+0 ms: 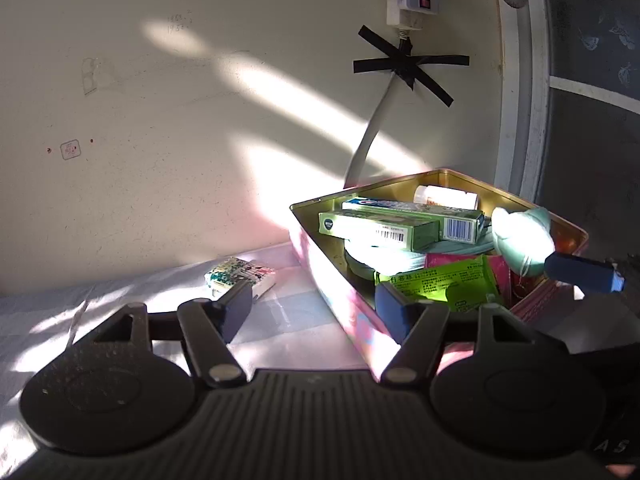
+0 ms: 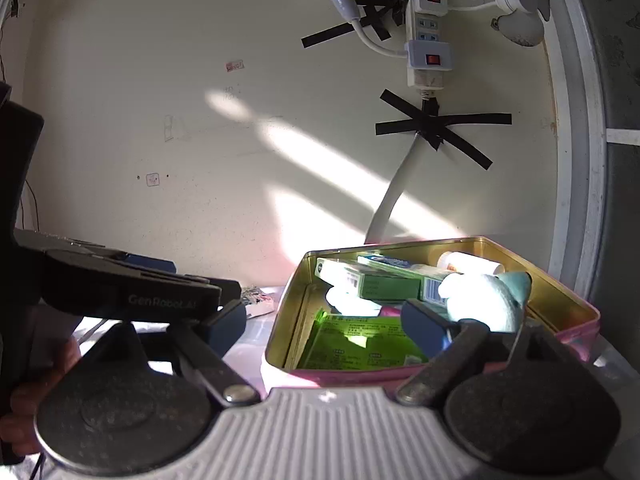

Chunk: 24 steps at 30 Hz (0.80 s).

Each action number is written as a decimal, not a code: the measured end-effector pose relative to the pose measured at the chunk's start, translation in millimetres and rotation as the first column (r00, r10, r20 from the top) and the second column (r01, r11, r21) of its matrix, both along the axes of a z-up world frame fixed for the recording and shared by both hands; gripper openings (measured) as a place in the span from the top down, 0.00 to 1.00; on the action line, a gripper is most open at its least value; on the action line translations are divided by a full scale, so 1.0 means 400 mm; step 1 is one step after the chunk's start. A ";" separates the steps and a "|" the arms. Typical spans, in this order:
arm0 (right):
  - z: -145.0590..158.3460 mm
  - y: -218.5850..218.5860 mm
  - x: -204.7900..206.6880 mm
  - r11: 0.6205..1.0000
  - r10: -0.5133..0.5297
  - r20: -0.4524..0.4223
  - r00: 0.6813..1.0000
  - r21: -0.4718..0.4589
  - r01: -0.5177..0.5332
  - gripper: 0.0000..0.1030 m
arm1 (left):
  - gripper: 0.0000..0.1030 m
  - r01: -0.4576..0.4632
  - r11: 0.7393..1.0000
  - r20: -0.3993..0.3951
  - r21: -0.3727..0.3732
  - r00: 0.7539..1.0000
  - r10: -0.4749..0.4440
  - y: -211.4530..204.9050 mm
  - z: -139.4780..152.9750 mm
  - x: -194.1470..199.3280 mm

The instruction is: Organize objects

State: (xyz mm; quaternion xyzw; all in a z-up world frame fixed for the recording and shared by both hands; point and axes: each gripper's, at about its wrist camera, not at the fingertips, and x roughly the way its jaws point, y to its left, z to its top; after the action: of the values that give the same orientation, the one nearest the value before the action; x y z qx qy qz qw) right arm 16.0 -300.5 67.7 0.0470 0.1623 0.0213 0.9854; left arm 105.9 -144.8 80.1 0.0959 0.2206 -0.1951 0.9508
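A rectangular metal tin [image 1: 400, 184], gold and glossy inside, pink and printed outside, sits on a pale cloth-covered surface [image 1: 280, 320] against a matt cream wall [image 1: 200, 120]; sunlight cuts across it in hard bars. Inside lie two long green cardboard cartons [image 1: 380, 228] with barcodes, stacked at a slant; a white plastic bottle [image 1: 444, 194] on its side at the far wall; a crinkled lime-green foil packet [image 1: 440, 280] at the near end; a magenta packet [image 1: 444, 259] beneath it; and a rounded, soft-looking pale green lump [image 1: 520, 236], washed out by glare, at the right side.

The left gripper [image 1: 316, 304] stands open, nothing between its dark blue pads; one finger is over the cloth, the other over the tin's near wall. The right gripper [image 2: 324, 324] is also open and empty; its right finger reaches over the tin's rim just beside the pale lump, though whether it touches cannot be told.

Outside the tin, on the cloth near the wall, lies a small flat pack [image 1: 240, 274] with a busy multicoloured print. Above, a white power strip [image 2: 426, 40] hangs on the wall; its cable is fixed with crossed strips of black tape [image 2: 436, 128].
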 end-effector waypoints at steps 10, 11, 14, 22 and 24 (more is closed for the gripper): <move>0.014 0.132 0.041 0.997 0.074 -0.044 0.996 -0.025 -0.076 0.15 | 0.32 -0.117 0.993 -0.002 -0.033 0.993 0.117 0.196 -0.034 0.020; 0.013 0.147 0.047 0.996 0.084 -0.051 0.995 -0.029 -0.085 0.16 | 0.31 -0.132 0.991 -0.005 -0.037 0.991 0.132 0.217 -0.041 0.028; 0.009 0.198 0.066 0.991 0.111 -0.068 0.992 -0.064 -0.115 0.17 | 0.29 -0.185 0.982 -0.016 -0.042 0.983 0.185 0.283 -0.070 0.058; -0.015 0.331 0.220 0.968 0.217 -0.188 0.958 -0.087 -0.236 0.25 | 0.29 -0.303 0.946 -0.118 -0.113 0.950 0.291 0.441 -0.168 0.150; -0.020 0.364 0.310 0.961 0.227 -0.234 0.945 -0.103 -0.256 0.26 | 0.29 -0.309 0.942 -0.163 -0.128 0.944 0.287 0.457 -0.187 0.168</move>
State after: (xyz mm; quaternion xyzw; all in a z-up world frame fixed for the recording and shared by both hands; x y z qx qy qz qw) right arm 140.1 -155.1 59.9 -0.0367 0.2760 0.1261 0.9521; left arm 173.0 37.9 5.4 -0.0254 0.2843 -0.0713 0.9558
